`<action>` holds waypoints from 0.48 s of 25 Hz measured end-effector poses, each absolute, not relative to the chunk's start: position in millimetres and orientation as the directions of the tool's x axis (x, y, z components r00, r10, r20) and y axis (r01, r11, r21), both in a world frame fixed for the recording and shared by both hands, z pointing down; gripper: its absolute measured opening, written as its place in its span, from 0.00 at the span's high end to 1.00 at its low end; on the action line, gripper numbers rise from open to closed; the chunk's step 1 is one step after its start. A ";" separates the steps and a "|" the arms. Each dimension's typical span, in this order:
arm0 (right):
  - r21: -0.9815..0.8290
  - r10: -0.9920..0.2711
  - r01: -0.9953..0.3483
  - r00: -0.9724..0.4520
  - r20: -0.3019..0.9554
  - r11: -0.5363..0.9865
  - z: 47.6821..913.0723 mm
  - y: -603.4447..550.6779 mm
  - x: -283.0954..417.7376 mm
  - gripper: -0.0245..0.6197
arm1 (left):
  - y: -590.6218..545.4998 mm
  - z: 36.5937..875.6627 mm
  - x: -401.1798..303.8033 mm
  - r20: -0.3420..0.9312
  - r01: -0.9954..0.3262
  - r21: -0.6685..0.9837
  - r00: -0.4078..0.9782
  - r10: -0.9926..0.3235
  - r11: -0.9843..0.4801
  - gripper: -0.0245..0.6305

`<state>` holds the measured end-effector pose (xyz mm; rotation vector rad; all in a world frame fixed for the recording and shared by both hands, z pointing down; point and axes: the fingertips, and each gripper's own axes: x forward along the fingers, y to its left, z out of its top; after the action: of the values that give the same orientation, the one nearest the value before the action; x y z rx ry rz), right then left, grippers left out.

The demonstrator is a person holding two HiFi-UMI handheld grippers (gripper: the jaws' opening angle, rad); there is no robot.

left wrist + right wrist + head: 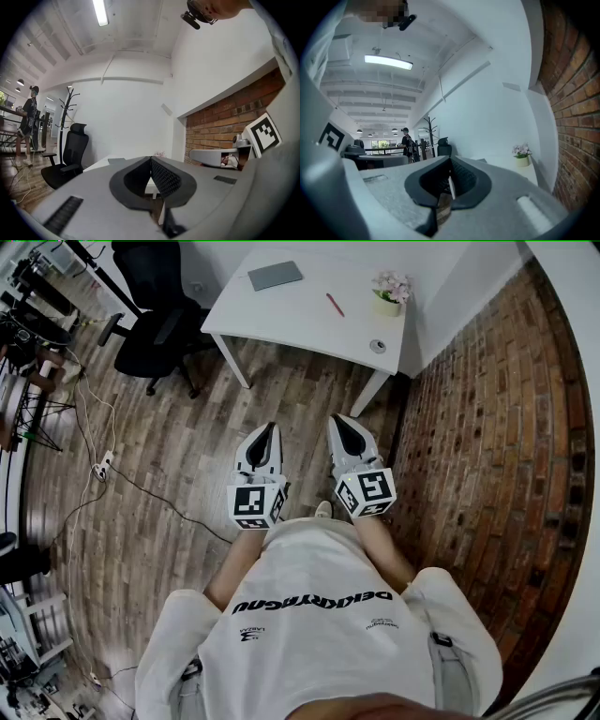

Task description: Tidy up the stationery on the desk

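- The left gripper (pixel 271 427) was closed, its two dark pads meeting at the tips with nothing between them.
- The right gripper (pixel 338 419) was likewise closed and empty. Both were held level and close to the body in the middle of the head view, side by side and pointing toward the desk (pixel 300 320).
- The desk stood in the upper centre of the head view, well apart from both grippers, with bare wooden floor (pixel 187 465) between.
- On the desk lay a grey notebook (pixel 275 276) near its upper left corner and a red pen (pixel 335 305) near the middle. A small round thing (pixel 378 347) sat at the lower right corner; what it was could not be told.
- A flower pot (pixel 390 293) stood at the desk's right end, beside the brick wall (pixel 506 427).
- A black office chair (pixel 155 324) stood at the desk's left side.
- By my reading, the tidying had not begun: the items lay scattered and nothing was held.
- All of the work was left, as I judged it: walking up to the desk, then gathering the pen, the notebook and the round thing into an orderly place.
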<state>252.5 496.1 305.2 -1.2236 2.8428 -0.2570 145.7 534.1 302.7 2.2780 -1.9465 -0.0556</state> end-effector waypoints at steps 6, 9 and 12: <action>-0.173 -0.698 -0.690 -0.716 0.019 0.703 309.3 485.0 256.4 0.97 | 524.4 309.4 155.0 0.075 -0.978 0.125 0.175 -0.982 -0.165 0.96; -0.179 -0.692 -0.683 -0.722 0.013 0.708 311.9 482.3 262.4 0.96 | 519.7 315.2 159.9 0.087 -0.981 0.119 0.164 -0.983 -0.153 0.96; -0.193 -0.693 -0.681 -0.721 0.008 0.706 313.4 475.7 268.2 0.96 | 512.6 319.1 164.5 0.094 -0.985 0.115 0.140 -0.986 -0.129 0.96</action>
<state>268.2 475.7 313.4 -1.1451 2.8412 -0.2813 164.5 512.6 319.1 2.2548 -1.9676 -0.0075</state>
